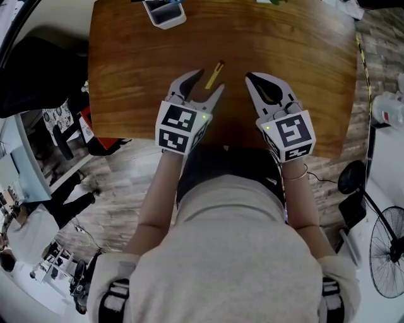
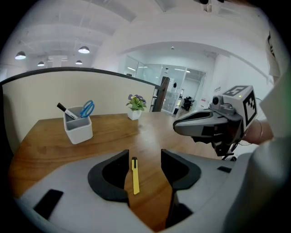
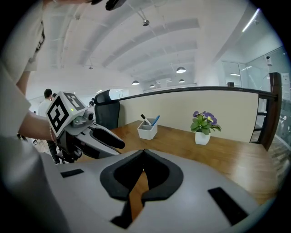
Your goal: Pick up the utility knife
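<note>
A slim yellow utility knife (image 1: 214,75) lies flat on the wooden table (image 1: 139,57). My left gripper (image 1: 211,80) is open just short of it. In the left gripper view the utility knife (image 2: 135,175) lies between the spread jaws of the left gripper (image 2: 144,157), nearer the left one, untouched. My right gripper (image 1: 249,78) hovers to the knife's right with its tips together and nothing between them. In the right gripper view the right gripper (image 3: 143,152) is shut, and the left gripper (image 3: 119,144) shows at the left.
A white pen holder (image 1: 165,12) with a marker and blue scissors stands at the table's far edge; the same pen holder (image 2: 77,125) and a small potted plant (image 2: 135,107) appear in the left gripper view. A fan (image 1: 388,252) stands on the floor at right.
</note>
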{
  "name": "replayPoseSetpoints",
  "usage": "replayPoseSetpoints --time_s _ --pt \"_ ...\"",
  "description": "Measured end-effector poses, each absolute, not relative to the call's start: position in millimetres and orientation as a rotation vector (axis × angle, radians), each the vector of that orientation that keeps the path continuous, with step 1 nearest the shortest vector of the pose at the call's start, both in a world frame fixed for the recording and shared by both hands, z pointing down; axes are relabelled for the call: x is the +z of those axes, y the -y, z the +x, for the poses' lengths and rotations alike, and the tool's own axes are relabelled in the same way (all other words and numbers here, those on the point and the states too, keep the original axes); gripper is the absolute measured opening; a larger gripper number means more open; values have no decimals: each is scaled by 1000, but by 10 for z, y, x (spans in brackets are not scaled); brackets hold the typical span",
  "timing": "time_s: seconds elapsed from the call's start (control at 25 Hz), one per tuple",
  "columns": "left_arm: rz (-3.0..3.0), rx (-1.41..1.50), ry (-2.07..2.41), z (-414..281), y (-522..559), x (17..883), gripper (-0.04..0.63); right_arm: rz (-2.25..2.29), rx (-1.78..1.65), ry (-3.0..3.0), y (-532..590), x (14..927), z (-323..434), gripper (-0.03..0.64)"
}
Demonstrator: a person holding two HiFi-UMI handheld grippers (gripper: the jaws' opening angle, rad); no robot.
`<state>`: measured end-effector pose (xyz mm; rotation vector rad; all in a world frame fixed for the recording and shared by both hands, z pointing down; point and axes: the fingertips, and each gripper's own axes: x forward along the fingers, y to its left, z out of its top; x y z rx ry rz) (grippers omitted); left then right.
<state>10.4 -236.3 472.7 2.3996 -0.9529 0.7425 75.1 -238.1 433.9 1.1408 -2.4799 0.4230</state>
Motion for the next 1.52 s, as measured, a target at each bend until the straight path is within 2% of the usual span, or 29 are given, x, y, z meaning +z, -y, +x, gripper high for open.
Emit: replayPoseSetpoints --time_s 0.88,1.0,1.4,1.52 --pt "2361 976 875 240 2558 5441 207 1038 567 2439 2385 5058 632 12" --pt "2354 1001 887 255 2612 5521 176 1044 576 2437 2391 5113 659 12" --pt "2286 1075 917 282 2676 5732 174 1062 563 2461 2444 5134 743 12" --pt "2269 1103 916 290 2672 5763 141 1064 563 2462 2468 5130 786 12"
